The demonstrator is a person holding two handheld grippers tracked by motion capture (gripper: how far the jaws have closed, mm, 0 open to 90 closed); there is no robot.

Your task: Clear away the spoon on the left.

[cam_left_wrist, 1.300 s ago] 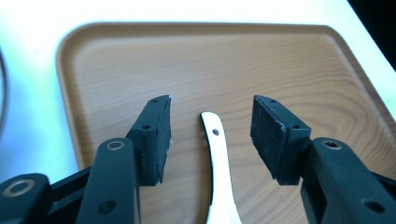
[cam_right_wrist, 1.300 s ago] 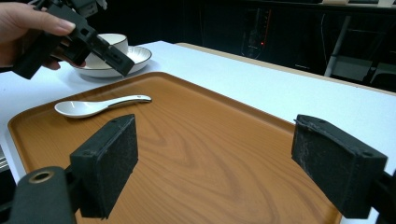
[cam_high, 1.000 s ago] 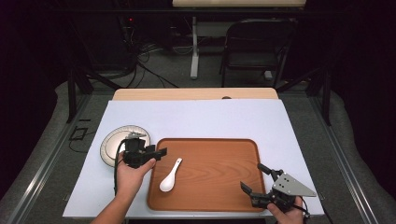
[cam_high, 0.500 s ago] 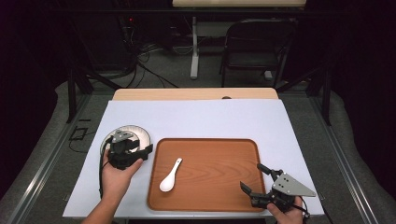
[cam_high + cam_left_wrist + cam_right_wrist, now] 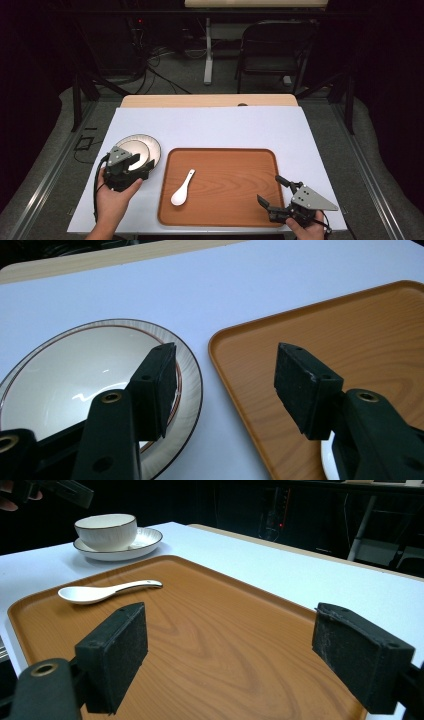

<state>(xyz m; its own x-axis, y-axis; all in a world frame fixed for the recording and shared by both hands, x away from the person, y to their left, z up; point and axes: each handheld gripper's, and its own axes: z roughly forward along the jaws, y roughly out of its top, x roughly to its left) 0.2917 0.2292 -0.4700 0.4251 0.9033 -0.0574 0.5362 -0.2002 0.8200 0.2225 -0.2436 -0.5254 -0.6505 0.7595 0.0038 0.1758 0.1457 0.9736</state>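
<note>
White bowl on brown-rimmed plate; upright.

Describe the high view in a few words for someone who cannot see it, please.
A person's left hand holds an open gripper over a white bowl on a plate, left of a wooden tray that carries a white spoon. The right gripper, fingers apart, rests at the tray's near right corner, all on a white table.
</note>
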